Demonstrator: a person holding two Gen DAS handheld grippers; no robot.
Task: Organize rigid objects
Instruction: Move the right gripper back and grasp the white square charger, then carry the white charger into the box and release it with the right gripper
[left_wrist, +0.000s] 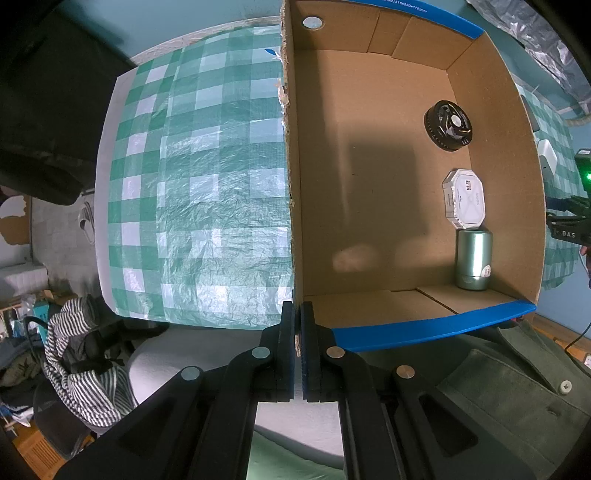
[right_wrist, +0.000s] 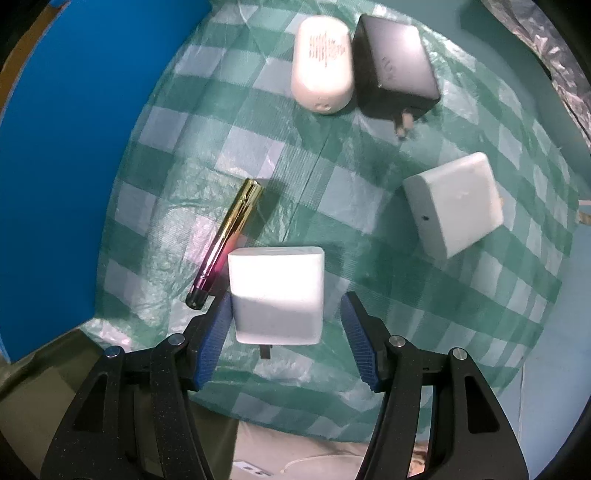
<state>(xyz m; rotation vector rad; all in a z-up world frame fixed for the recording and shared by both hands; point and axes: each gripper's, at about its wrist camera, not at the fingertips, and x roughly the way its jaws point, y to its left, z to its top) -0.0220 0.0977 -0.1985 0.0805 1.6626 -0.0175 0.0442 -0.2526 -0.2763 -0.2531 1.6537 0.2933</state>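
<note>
My left gripper (left_wrist: 297, 314) is shut on the left wall of a cardboard box (left_wrist: 291, 206) at its near corner. Inside the box lie a black round fan (left_wrist: 448, 124), a white octagonal device (left_wrist: 464, 198) and a green metal cylinder (left_wrist: 474, 259). My right gripper (right_wrist: 286, 321) is open around a white charger (right_wrist: 277, 293) on the checked cloth; the left pad touches it, the right pad stands apart. A gold-pink pen (right_wrist: 226, 242) lies just left of it. Farther off lie another white charger (right_wrist: 453, 205), a black charger (right_wrist: 395, 64) and a white rounded device (right_wrist: 321, 61).
The box's blue outer wall (right_wrist: 66, 147) stands left of my right gripper. A green-white checked cloth (left_wrist: 192, 192) covers the table. The table's near edge runs below both grippers. A chair with a striped cloth (left_wrist: 85, 362) is at lower left.
</note>
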